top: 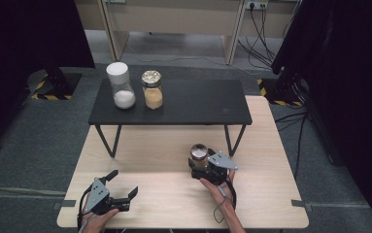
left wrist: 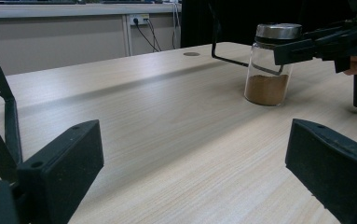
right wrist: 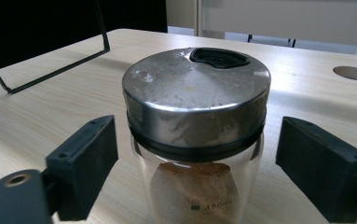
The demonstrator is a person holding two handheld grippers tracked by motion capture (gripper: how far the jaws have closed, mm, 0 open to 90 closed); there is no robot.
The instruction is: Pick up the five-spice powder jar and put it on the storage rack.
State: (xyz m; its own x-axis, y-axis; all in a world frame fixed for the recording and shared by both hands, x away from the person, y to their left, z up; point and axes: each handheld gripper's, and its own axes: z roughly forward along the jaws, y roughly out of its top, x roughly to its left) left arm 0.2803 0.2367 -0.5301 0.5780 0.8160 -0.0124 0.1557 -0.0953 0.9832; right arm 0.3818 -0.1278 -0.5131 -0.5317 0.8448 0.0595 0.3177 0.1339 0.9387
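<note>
Right gripper view: we saw the jar (right wrist: 197, 140) standing on the table (right wrist: 50, 107) between our right tongs (right wrist: 197, 172), jaws spread, neither touching.
Left tongs (left wrist: 192, 168): spread, empty, jar well ahead.
Handling: glass, we judged it rigid, slippery, breakable, lightly filled.
Hold: glass just below the metal lid (right wrist: 197, 88).

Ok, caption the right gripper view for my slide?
Open right tongs straddle the steel-lidded spice jar on the wooden table.
</note>
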